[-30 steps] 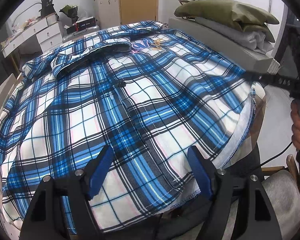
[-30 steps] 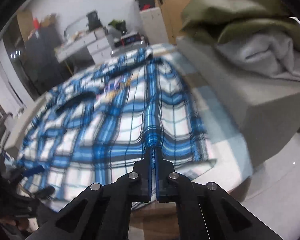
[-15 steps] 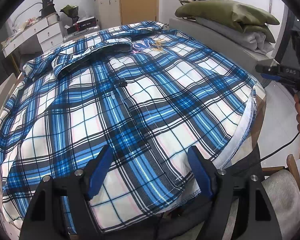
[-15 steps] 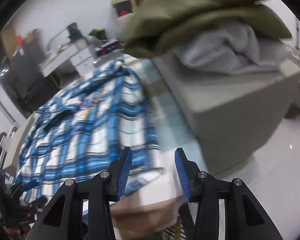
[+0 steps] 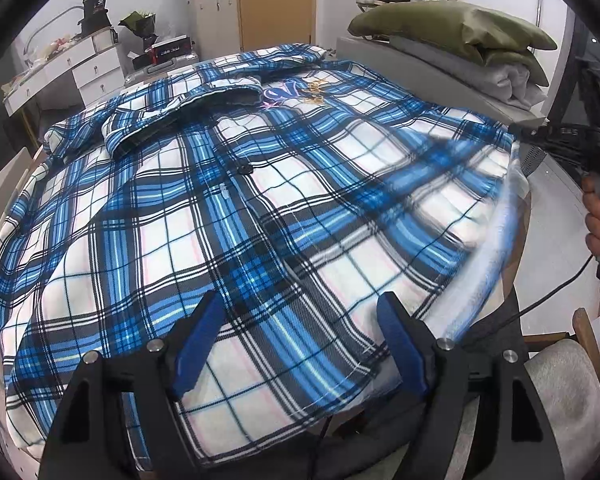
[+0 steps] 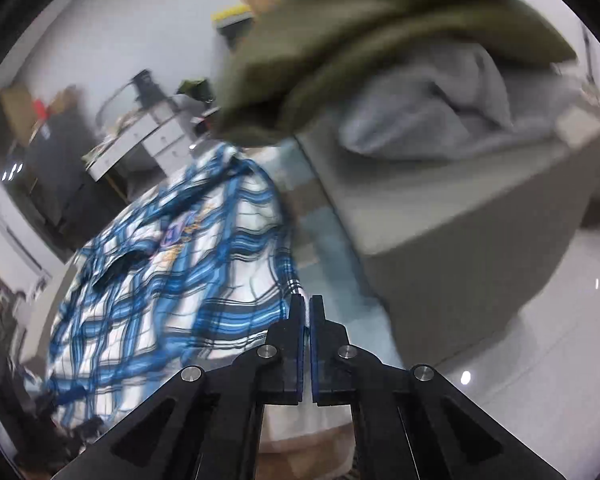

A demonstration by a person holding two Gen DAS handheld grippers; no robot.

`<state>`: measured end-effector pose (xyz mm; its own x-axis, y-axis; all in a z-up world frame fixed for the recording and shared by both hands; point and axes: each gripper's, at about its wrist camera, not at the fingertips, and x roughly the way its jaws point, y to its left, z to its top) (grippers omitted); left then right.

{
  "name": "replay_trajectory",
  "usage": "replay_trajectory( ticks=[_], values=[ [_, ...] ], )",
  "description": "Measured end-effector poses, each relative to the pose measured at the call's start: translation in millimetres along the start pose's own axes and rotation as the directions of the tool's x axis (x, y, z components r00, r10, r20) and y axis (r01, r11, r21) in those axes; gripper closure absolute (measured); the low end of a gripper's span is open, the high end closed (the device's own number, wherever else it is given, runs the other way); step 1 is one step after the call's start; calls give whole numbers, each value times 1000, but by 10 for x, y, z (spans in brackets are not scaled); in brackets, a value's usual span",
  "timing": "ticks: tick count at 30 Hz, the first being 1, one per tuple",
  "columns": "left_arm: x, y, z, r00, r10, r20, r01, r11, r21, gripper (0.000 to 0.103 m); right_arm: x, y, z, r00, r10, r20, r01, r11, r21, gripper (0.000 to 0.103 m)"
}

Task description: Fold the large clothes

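Shirt [image 5: 228,208], large, woven blue-white-black plaid, lies spread flat over the table [image 5: 518,240], collar end far from the left gripper [image 5: 300,346], hem nearest it. Left gripper: jaws wide apart, blue pads, holding nothing, hovering just above the hem edge. Right gripper [image 6: 306,312]: black fingers pressed nearly together, pinching the shirt's right side edge; fabric rises into the pads there, blurred. Beyond the table, a grey block carries a folded olive blanket [image 5: 452,28] over soft grey cloth [image 5: 508,80]. Small dark button [image 5: 244,169] sits on the shirt's front placket.
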<state>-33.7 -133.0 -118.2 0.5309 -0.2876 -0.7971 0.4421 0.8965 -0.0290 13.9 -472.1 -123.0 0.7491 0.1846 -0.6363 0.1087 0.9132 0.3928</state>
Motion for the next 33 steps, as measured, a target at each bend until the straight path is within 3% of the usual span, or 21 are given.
replay_trajectory(
  ticks=[5,7,9,11,13,15,18,20,23,27,29,31,33],
  values=[
    [-77,79,-24,1000,-13,2,13,999,-39,28,125,-68,-56,997,36,-64,-33,998,45,95],
    [-223,195,-49,999,-21,34,24,997,-74,28,105,-108,-63,993,90,-79,-84,993,77,68],
    [-443,375,-88,995,6,95,6,992,-124,28,57,-148,-69,984,163,-78,-155,983,100,57],
    [-674,632,-169,987,55,148,-24,979,-203,28,50,-161,-82,972,216,-88,-207,973,106,54],
    [-859,936,-275,974,145,173,-86,947,-310,28,64,-155,-107,967,234,-101,-224,970,98,50],
    [-977,1258,-415,960,226,163,-136,891,-433,28,107,-91,-126,967,230,-110,-221,971,88,50],
    [-972,1682,-650,964,243,103,-137,795,-591,28,118,-42,-135,967,231,-106,-224,972,74,46],
    [-902,1847,-780,971,231,65,-134,748,-650,28,129,-18,-135,968,227,-105,-221,973,65,46],
    [-799,1919,-843,980,194,54,-106,722,-683,28,128,-6,-135,971,218,-103,-214,976,49,45],
    [-744,1861,-780,973,226,54,-133,730,-671,29,133,22,-148,977,194,-94,-192,981,25,45],
    [-706,1843,-735,966,254,49,-158,729,-666,38,144,47,-153,979,185,-85,-185,983,9,45],
    [-656,1817,-691,952,302,47,-200,731,-653,83,159,55,-156,985,161,-68,-161,987,1,45],
    [-614,1825,-697,947,316,47,-213,735,-644,96,172,69,-151,988,146,-57,-146,989,-1,45]
  ],
)
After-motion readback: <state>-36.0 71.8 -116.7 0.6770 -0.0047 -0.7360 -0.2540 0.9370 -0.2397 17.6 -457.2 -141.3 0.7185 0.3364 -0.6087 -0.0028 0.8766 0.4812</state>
